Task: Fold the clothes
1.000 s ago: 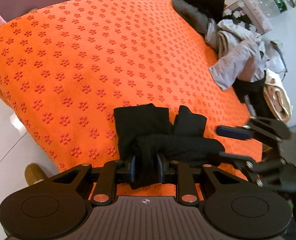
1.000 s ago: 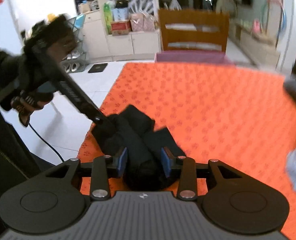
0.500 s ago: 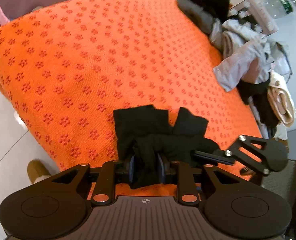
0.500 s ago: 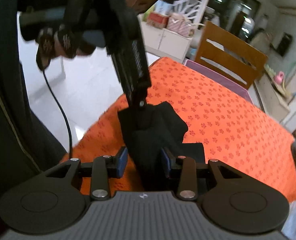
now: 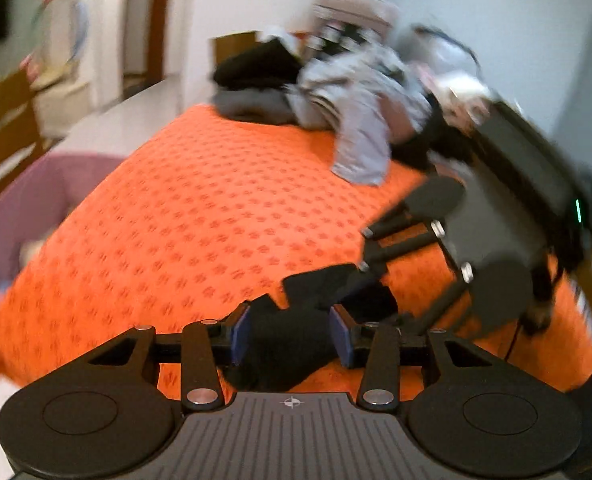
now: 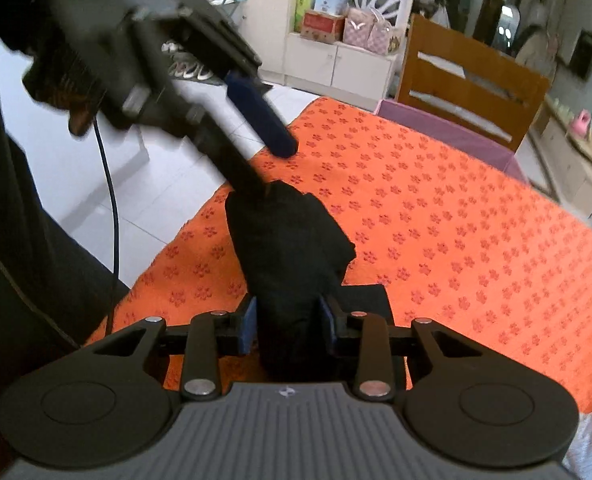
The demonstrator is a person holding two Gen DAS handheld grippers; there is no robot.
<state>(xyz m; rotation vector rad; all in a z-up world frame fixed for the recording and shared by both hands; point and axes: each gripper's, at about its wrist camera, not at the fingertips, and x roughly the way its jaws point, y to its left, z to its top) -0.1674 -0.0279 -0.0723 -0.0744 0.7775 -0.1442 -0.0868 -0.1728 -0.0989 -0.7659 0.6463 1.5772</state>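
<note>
Right fingers [image 6: 247,324] clamped on the black garment [image 6: 287,240], left fingers [image 5: 240,334] spread apart around it.

It's bunched at the near edge of the orange-covered table [image 5: 199,208]; one-sided hold could let it slump and lose the fold. Farther back, the unfolded clothes pile [image 5: 356,92] crowds the right edge, pink bin [image 5: 27,208] off left.

Each tool, left tool [image 5: 291,340] and right tool [image 6: 287,326], is matte black with a ribbed grey base, two round black discs, silver screws on its linkage arms and blue pads [image 6: 247,326] inside the fingers. A black cable [image 6: 109,196] hangs beside a dark sleeve [image 6: 19,240].
</note>
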